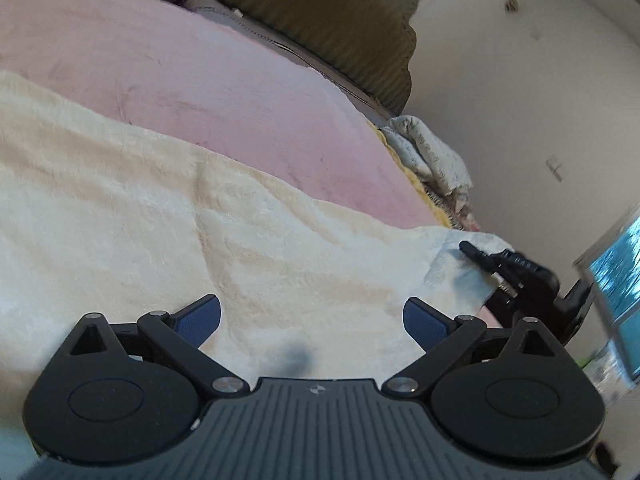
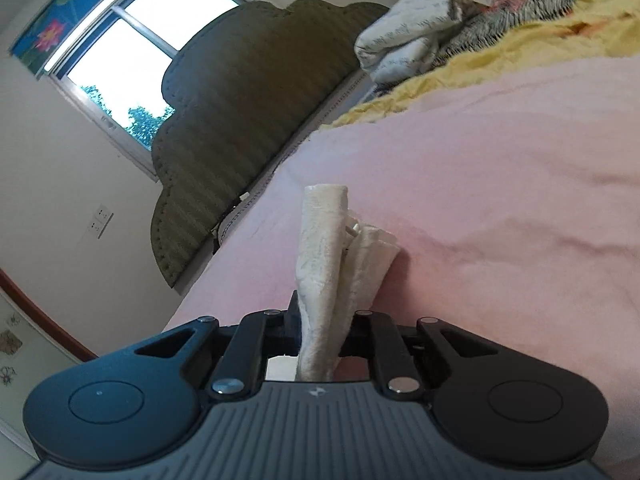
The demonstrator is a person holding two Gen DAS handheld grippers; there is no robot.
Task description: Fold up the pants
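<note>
Cream fleece pants [image 1: 160, 208] lie spread across the pink bed sheet [image 1: 200, 92] in the left wrist view. My left gripper [image 1: 312, 304] hovers just above them, open, its blue pads [image 1: 204, 320] wide apart and holding nothing. At the pants' right edge my right gripper [image 1: 476, 254] pinches the fabric. In the right wrist view the right gripper [image 2: 326, 316] is shut on a bunched fold of the pants [image 2: 320, 240], which sticks up between the jaws above the pink sheet [image 2: 500, 200].
An olive padded headboard [image 2: 248, 100] runs along the far side of the bed. A pile of folded bedding [image 2: 420, 32] and a yellow cover [image 2: 520, 48] lie at one end. A window [image 2: 140, 40] is set in the wall behind.
</note>
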